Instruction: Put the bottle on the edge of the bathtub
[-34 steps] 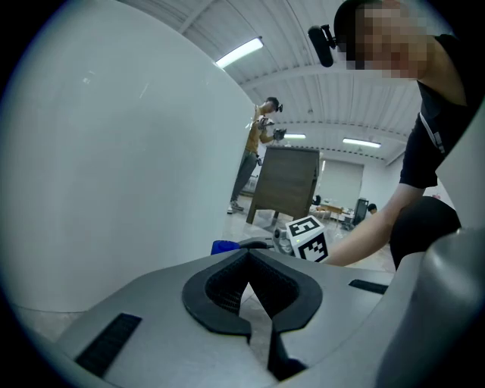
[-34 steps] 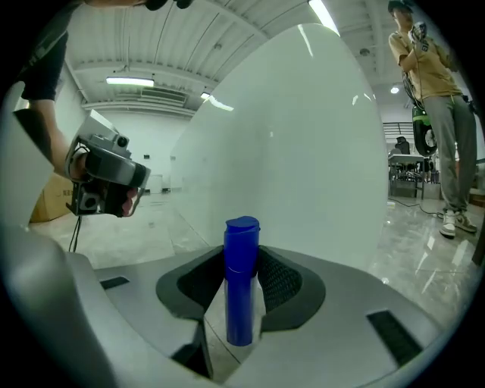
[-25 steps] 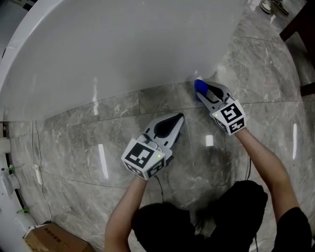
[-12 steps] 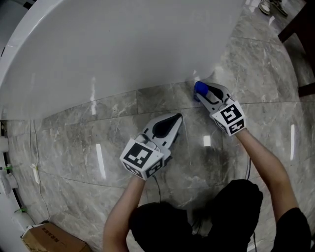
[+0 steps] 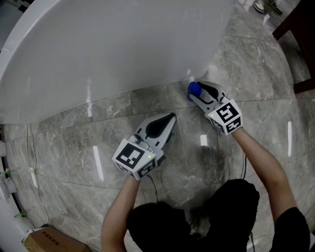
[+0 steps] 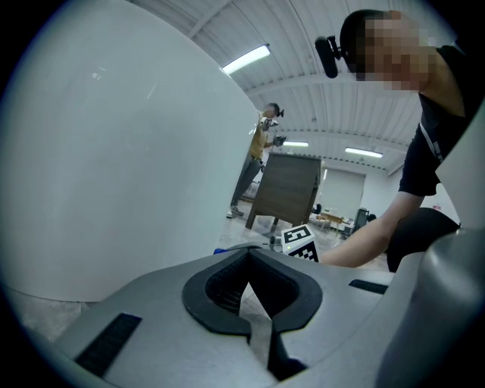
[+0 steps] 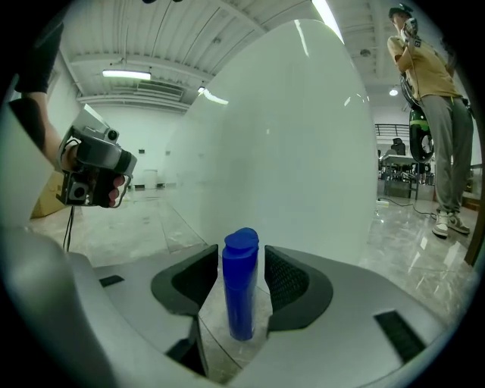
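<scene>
A blue bottle stands upright on the grey marble floor, right at the foot of the white bathtub. My right gripper reaches around it. Its jaws have just been opening, and the bottle stands between the pads with a thin gap on each side. My left gripper hovers over the floor to the left, pointing at the tub wall, shut with nothing in it.
A dark wooden cabinet stands on the far right, with shoes near it. Another person stands beyond. A cardboard box lies at the lower left.
The right jaws stand a little wider around the bottle, which stays upright on the floor. Both hands hold their places.
</scene>
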